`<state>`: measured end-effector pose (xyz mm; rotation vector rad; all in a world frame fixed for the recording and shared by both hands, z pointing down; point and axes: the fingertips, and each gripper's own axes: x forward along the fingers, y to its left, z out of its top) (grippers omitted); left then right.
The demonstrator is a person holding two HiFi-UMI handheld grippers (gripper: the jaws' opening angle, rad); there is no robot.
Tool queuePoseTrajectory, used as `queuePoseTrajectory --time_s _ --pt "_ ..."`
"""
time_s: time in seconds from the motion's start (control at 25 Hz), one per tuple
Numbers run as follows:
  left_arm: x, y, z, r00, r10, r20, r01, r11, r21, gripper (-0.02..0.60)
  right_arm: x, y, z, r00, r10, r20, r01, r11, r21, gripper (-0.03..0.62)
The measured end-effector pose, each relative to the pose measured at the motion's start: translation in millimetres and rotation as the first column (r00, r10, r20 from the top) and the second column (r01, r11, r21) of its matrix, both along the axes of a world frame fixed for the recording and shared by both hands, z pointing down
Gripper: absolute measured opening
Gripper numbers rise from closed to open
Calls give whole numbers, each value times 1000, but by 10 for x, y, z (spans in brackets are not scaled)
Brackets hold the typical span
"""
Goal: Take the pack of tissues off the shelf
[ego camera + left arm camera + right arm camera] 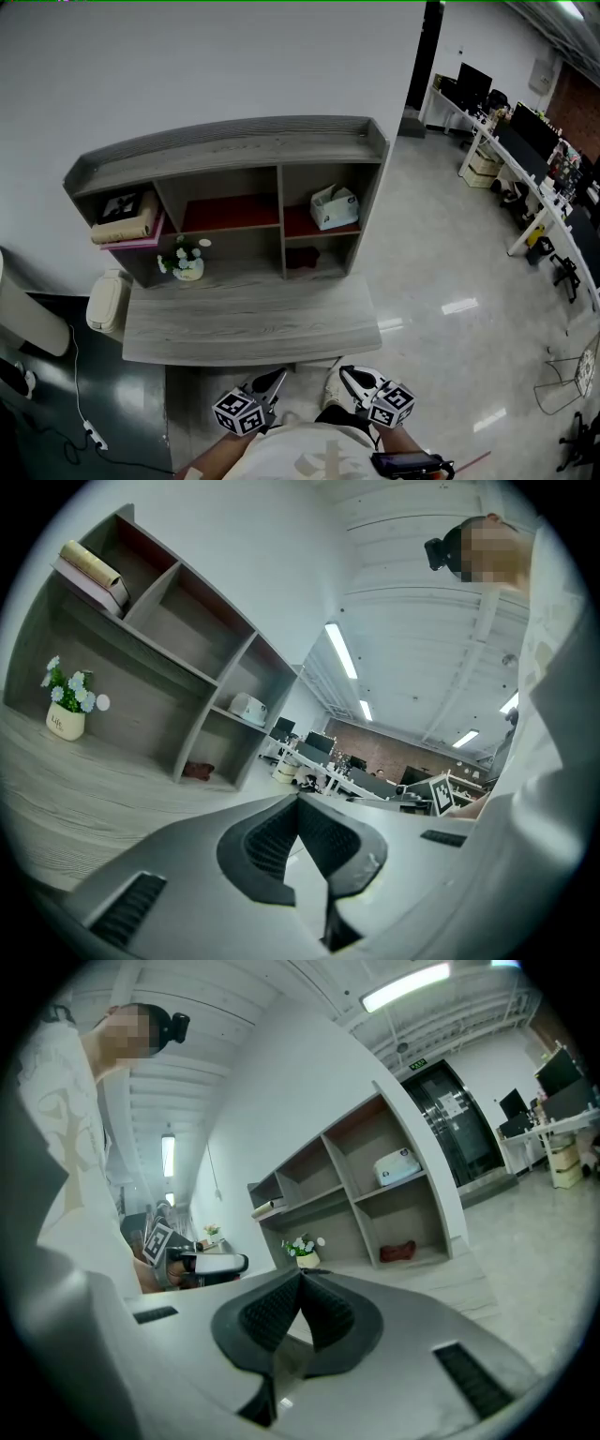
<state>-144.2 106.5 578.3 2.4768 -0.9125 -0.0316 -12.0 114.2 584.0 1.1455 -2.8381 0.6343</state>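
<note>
The pack of tissues (334, 206) is a white box in the upper right compartment of the grey shelf unit (234, 145), which stands on a desk. It also shows far off in the left gripper view (248, 706) and the right gripper view (398, 1165). Both grippers hang low in front of the desk, close to the person's body and well short of the shelf. My left gripper (273, 383) is shut with nothing between its jaws (298, 800). My right gripper (353, 380) is likewise shut and empty (301, 1275).
A small pot of white flowers (187, 262) stands in the lower left bay. Books and a roll (125, 225) fill the upper left compartment. A dark red thing (302, 258) lies in the lower right compartment. The desk top (253, 319) spreads before the shelf; office desks with monitors (525, 141) stand far right.
</note>
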Motion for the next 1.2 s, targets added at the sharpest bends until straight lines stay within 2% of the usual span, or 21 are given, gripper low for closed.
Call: queuePoseTrajectory --time_s 0.56,1.2 --pt "81 -553 -4 997 -66 36 66 998 -10 2 230 -588 -24 999 40 -26 -41 999 -12 5" --pt "328 -1314 -33 991 -121 63 124 992 -39 2 462 -1405 -31 1000 -7 9 7 1000 -11 5"
